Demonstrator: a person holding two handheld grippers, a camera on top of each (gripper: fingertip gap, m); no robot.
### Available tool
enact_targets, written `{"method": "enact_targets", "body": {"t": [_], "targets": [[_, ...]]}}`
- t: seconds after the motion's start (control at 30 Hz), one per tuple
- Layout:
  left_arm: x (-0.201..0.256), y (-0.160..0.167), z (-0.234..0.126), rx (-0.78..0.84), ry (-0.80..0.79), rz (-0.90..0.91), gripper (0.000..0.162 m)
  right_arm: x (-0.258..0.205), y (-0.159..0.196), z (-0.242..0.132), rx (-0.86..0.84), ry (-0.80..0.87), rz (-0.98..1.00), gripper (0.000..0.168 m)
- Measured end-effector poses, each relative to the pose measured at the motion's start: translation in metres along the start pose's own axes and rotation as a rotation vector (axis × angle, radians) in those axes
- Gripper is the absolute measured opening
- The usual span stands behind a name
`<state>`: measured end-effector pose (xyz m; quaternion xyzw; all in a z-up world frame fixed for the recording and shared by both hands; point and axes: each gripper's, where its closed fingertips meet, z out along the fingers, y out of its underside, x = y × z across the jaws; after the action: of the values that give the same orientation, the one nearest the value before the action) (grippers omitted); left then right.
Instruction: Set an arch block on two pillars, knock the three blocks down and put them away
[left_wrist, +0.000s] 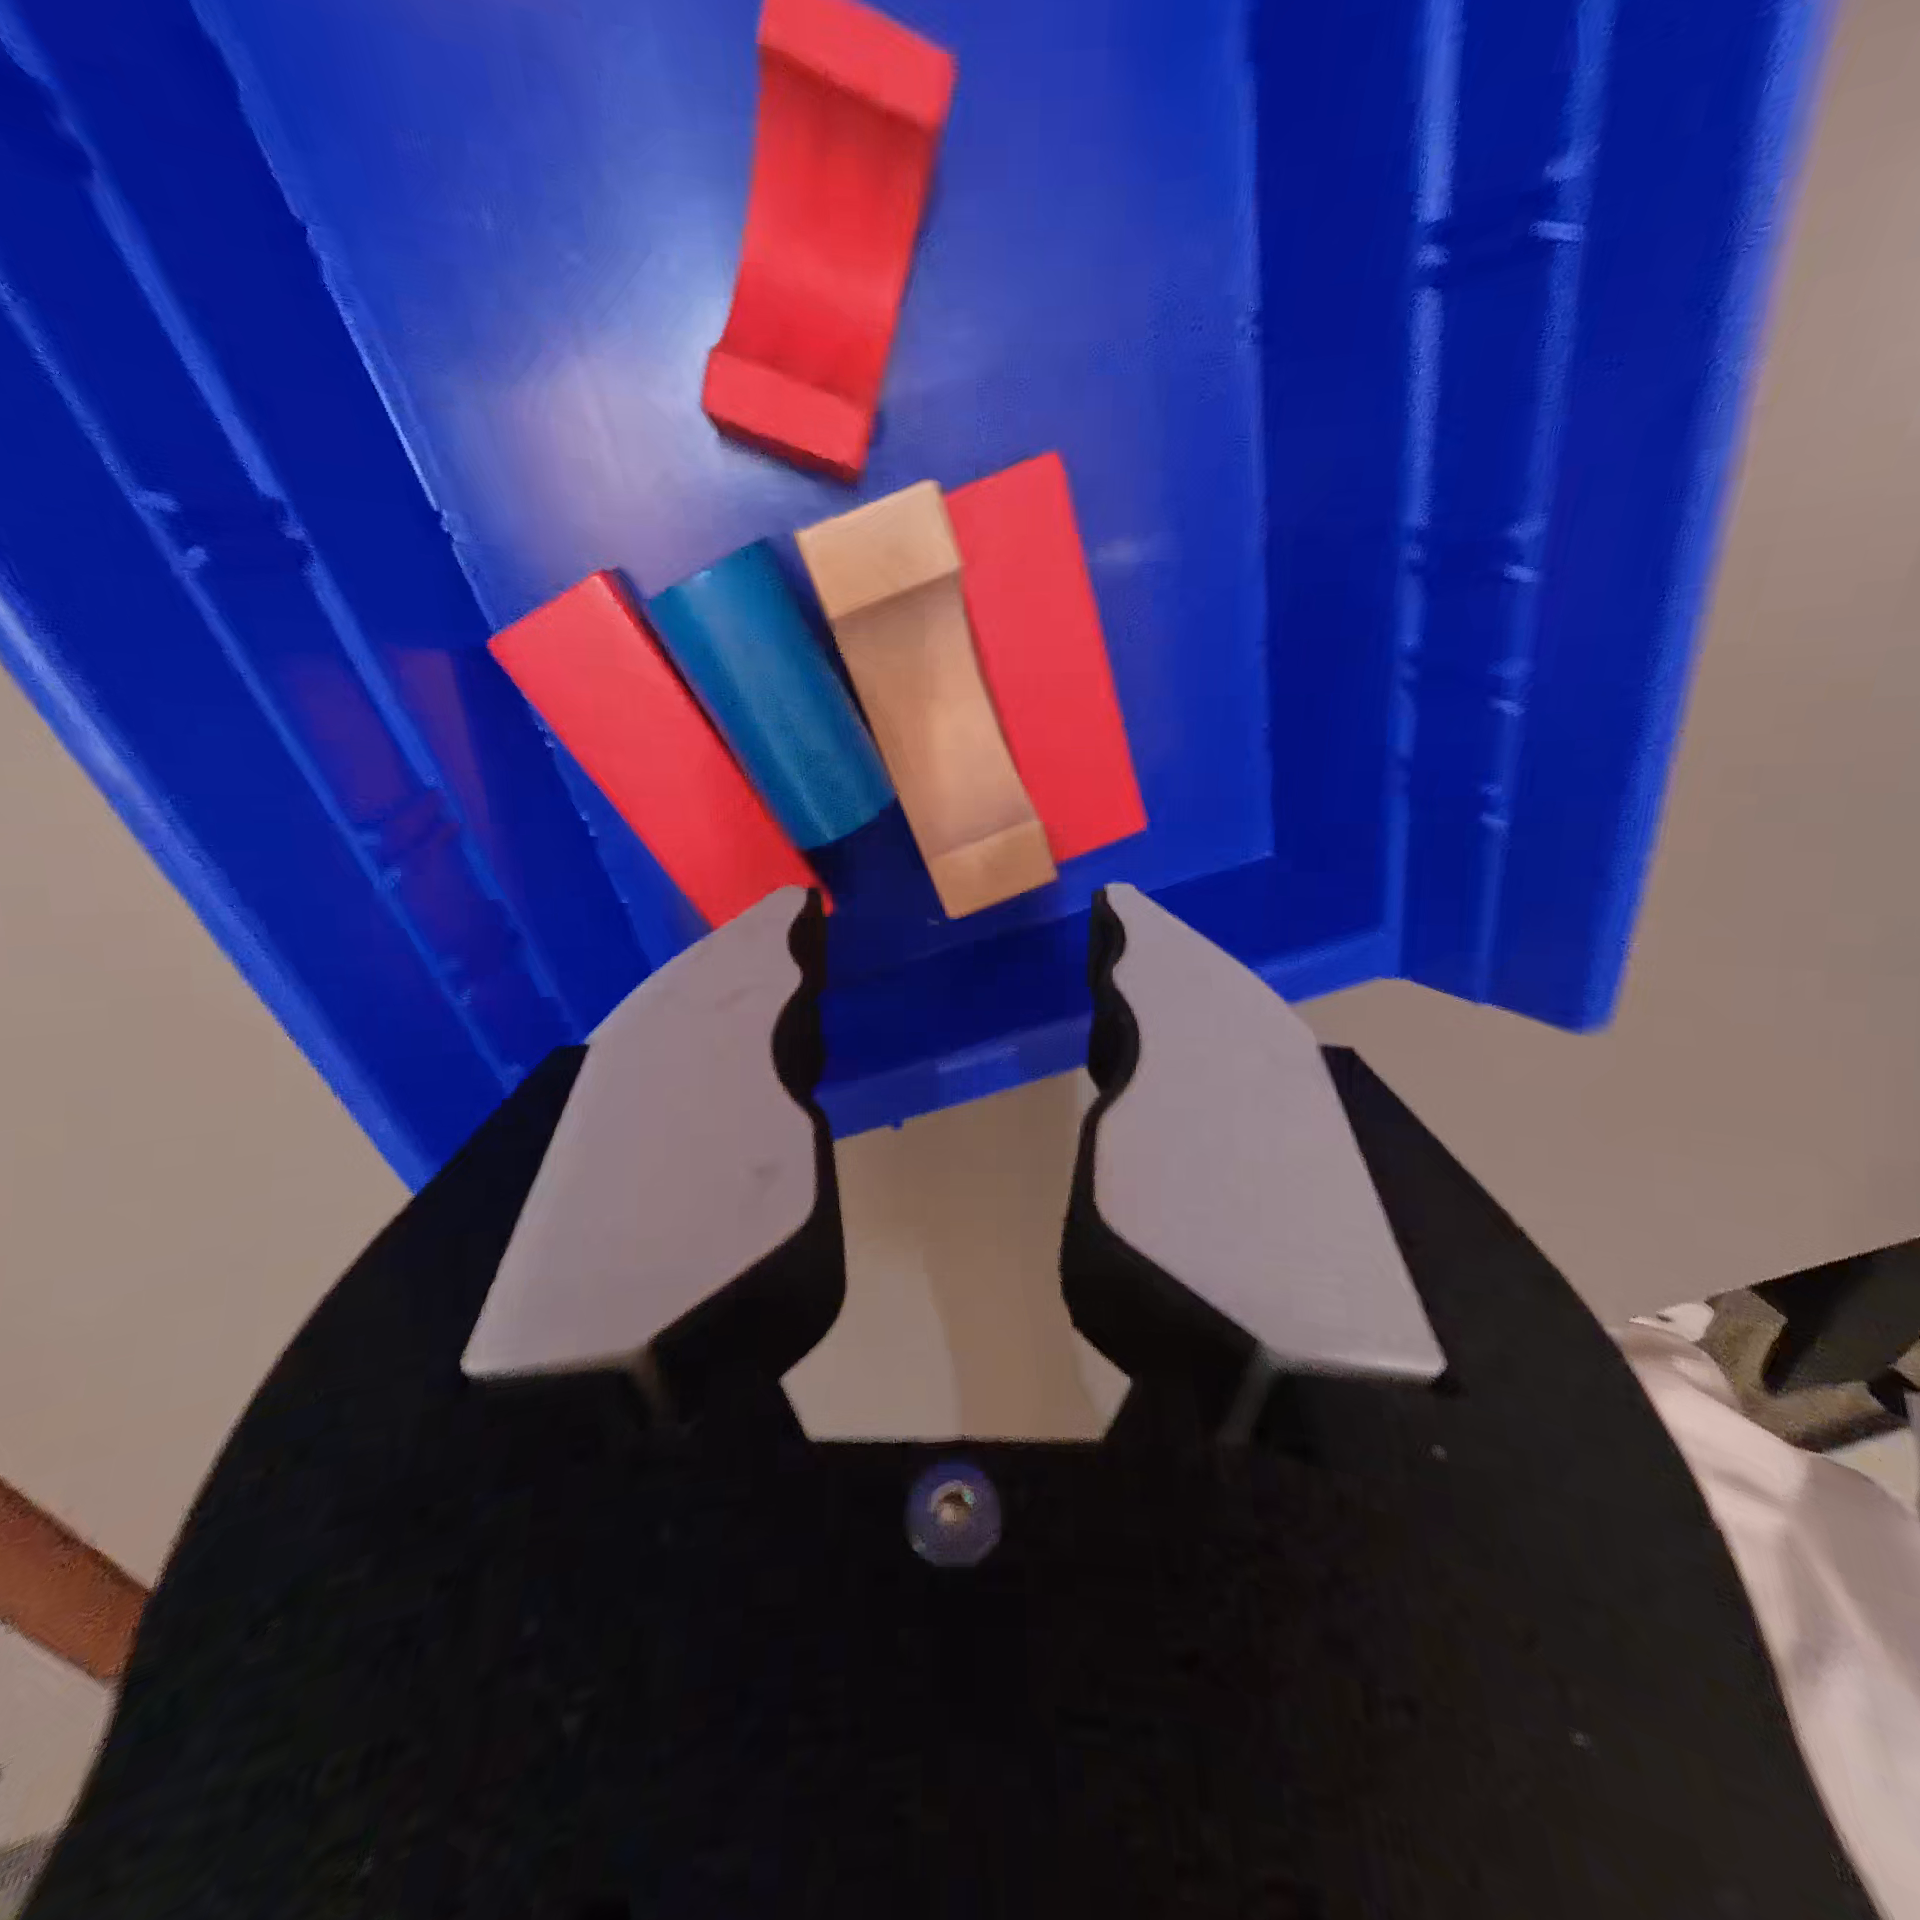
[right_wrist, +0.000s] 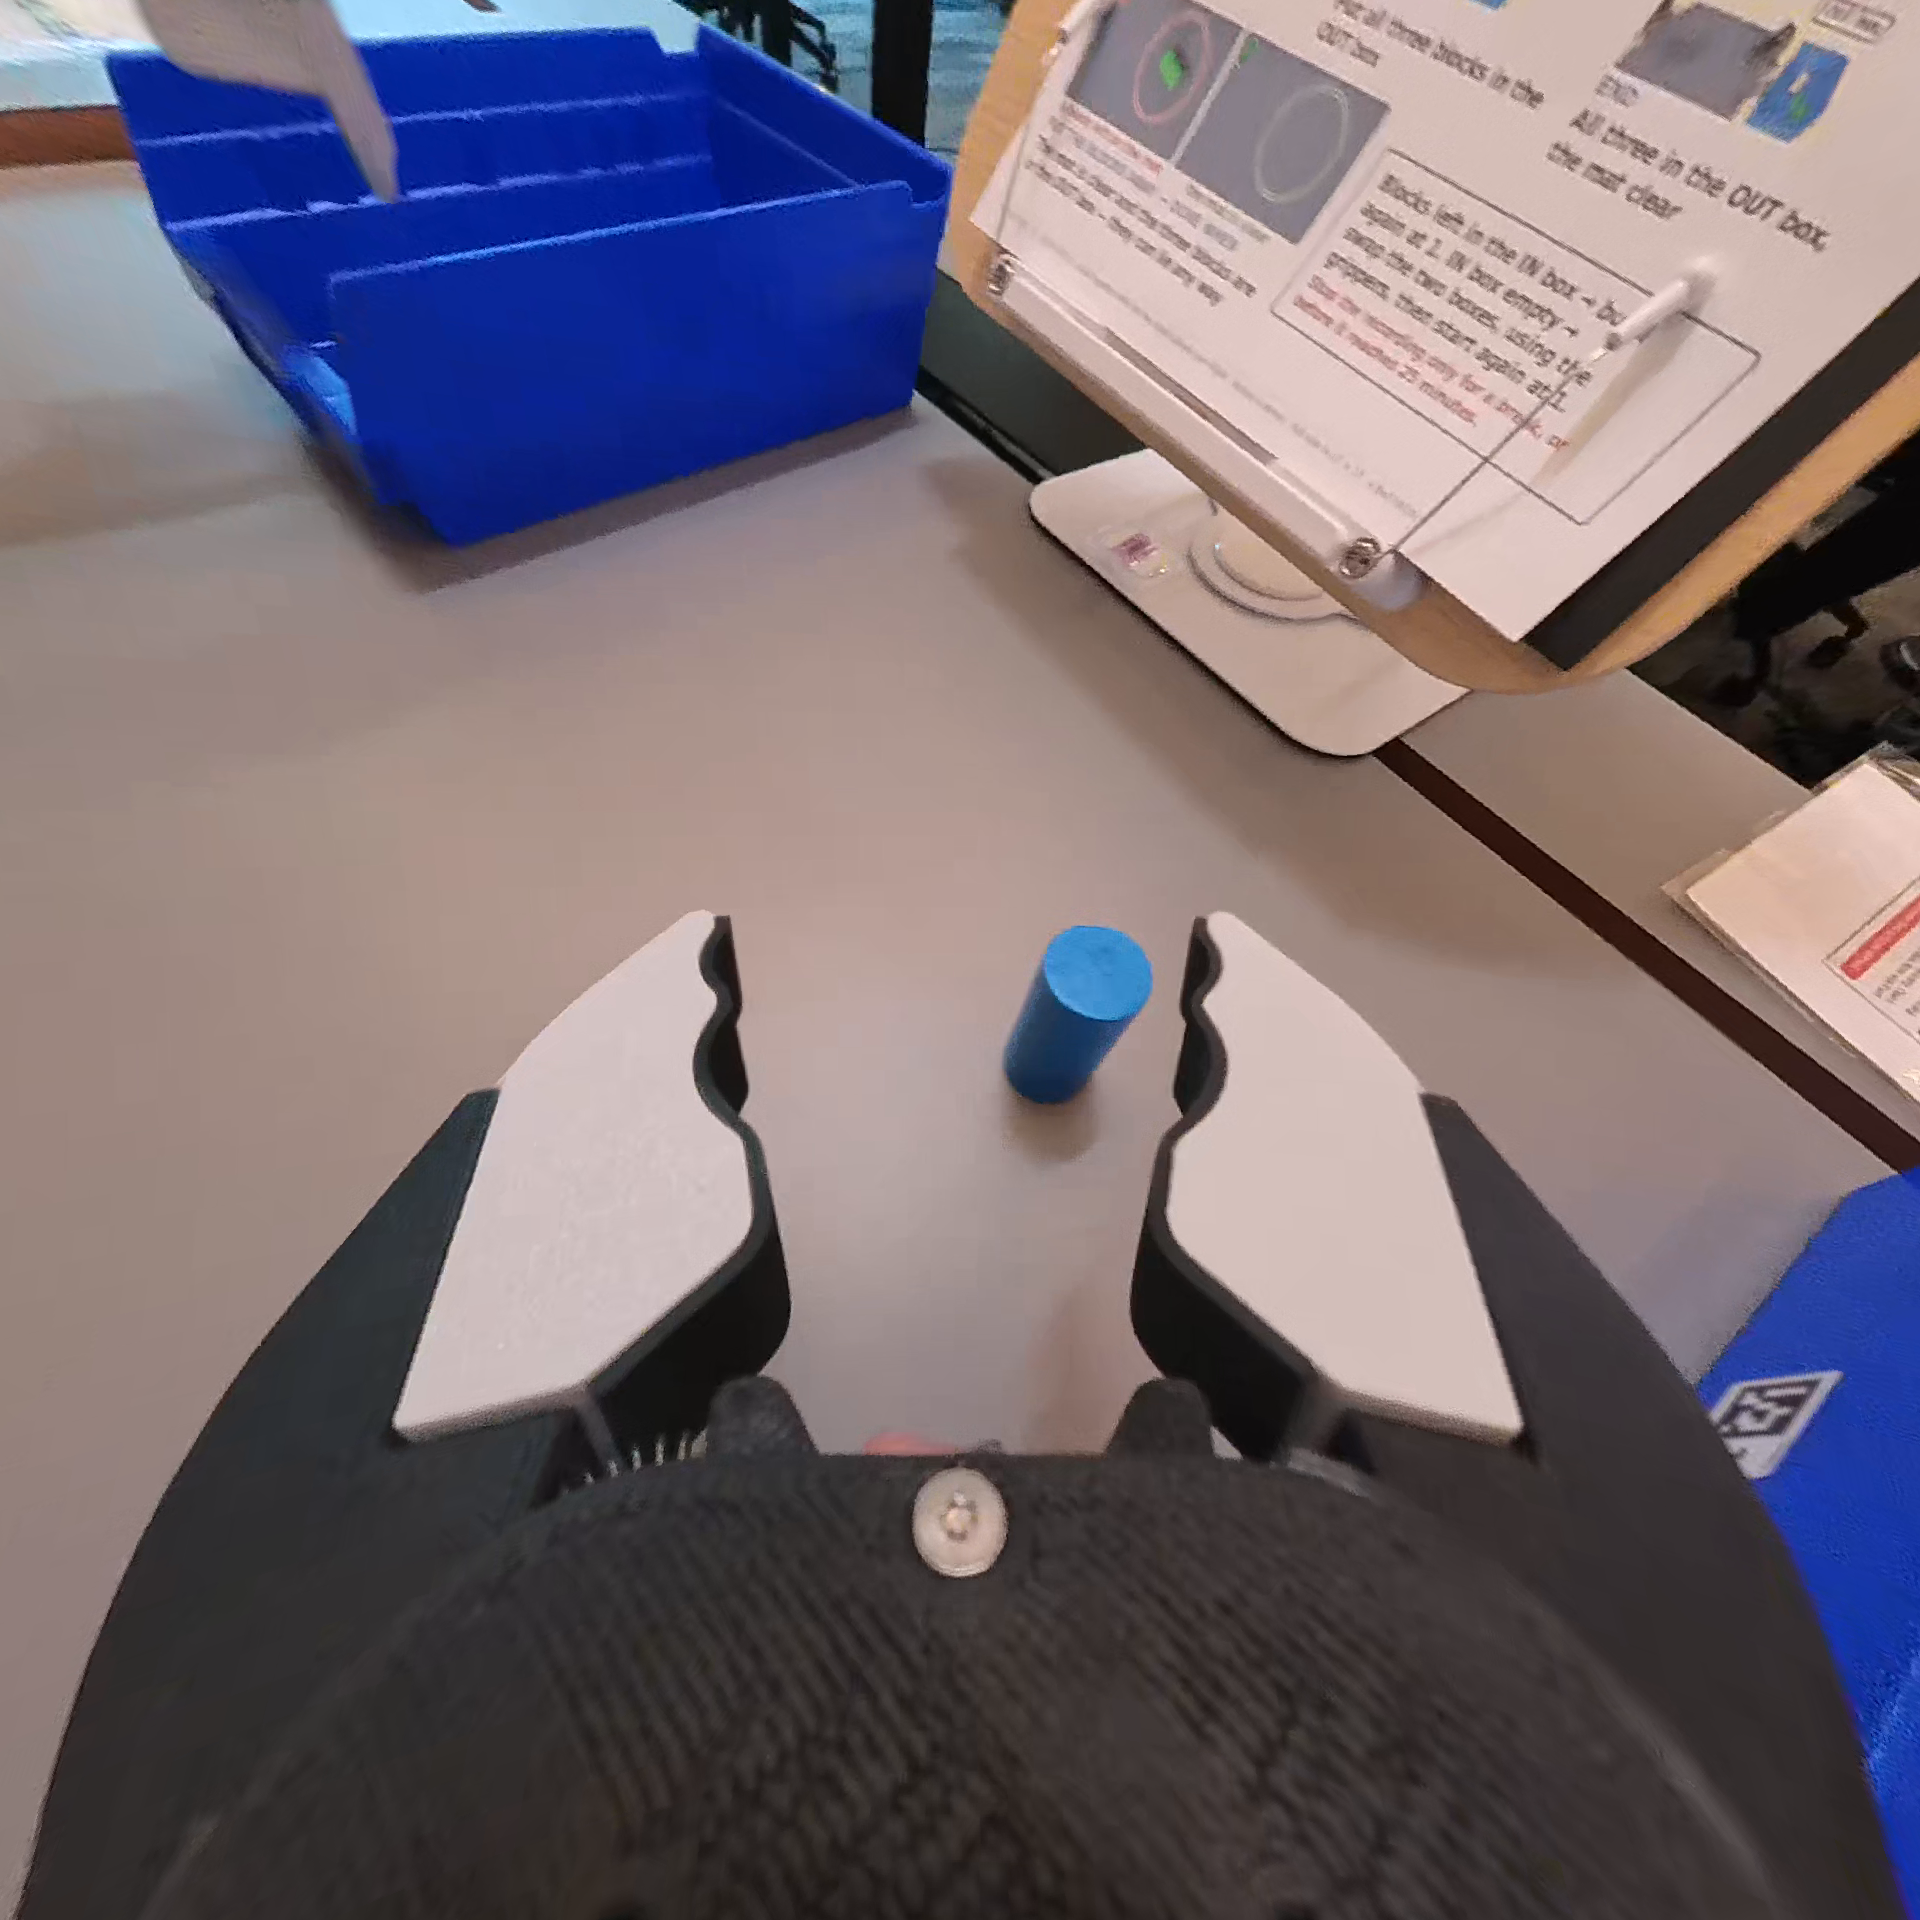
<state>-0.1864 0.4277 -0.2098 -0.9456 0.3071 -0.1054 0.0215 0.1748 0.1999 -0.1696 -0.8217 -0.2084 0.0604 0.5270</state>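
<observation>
My left gripper (left_wrist: 954, 902) is open and empty, hovering over the near edge of a blue bin (left_wrist: 1143, 312). In the bin lie a red block (left_wrist: 634, 738), a blue cylinder (left_wrist: 774, 698), a tan arch block (left_wrist: 930, 696), a second red block (left_wrist: 1044, 655) and, farther in, a red arch block (left_wrist: 826, 234). My right gripper (right_wrist: 961, 930) is open and empty, low over the grey table (right_wrist: 520, 779). A blue cylinder (right_wrist: 1075, 1013) stands on the table between its fingertips, nearer the right one. The left gripper (right_wrist: 301, 73) shows above the blue bin (right_wrist: 582, 291) in the right wrist view.
A wooden board with a printed sheet (right_wrist: 1455, 260) stands on a white base (right_wrist: 1226, 603) at the far right. Another blue object with a square marker (right_wrist: 1829, 1455) sits at the right edge. Papers (right_wrist: 1829, 935) lie on a neighbouring table. The grippers' ends are close to 45 cm from one another. My left gripper's tips are some 6 cm from the tan arch block (left_wrist: 930, 696).
</observation>
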Motion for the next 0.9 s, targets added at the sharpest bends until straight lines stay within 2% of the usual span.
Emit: {"method": "enact_targets", "body": {"t": [0.13,0.33,0.67,0.9], "targets": [[-0.024,-0.011,0.021,-0.159,-0.054,-0.068,0.048,-0.019,0.004,-0.006,0.001,-0.014,-0.017,0.082],[-0.045,-0.027,0.038,-0.294,-0.125,-0.11,0.047,-0.042,0.02,-0.012,-0.021,-0.054,-0.037,0.082],[-0.052,-0.03,0.058,-0.391,-0.13,-0.128,0.04,-0.048,0.035,-0.014,-0.03,-0.072,-0.009,0.082],[-0.053,-0.032,0.059,-0.369,-0.145,-0.074,0.033,-0.053,0.039,-0.012,-0.038,-0.068,-0.021,0.082]]}}
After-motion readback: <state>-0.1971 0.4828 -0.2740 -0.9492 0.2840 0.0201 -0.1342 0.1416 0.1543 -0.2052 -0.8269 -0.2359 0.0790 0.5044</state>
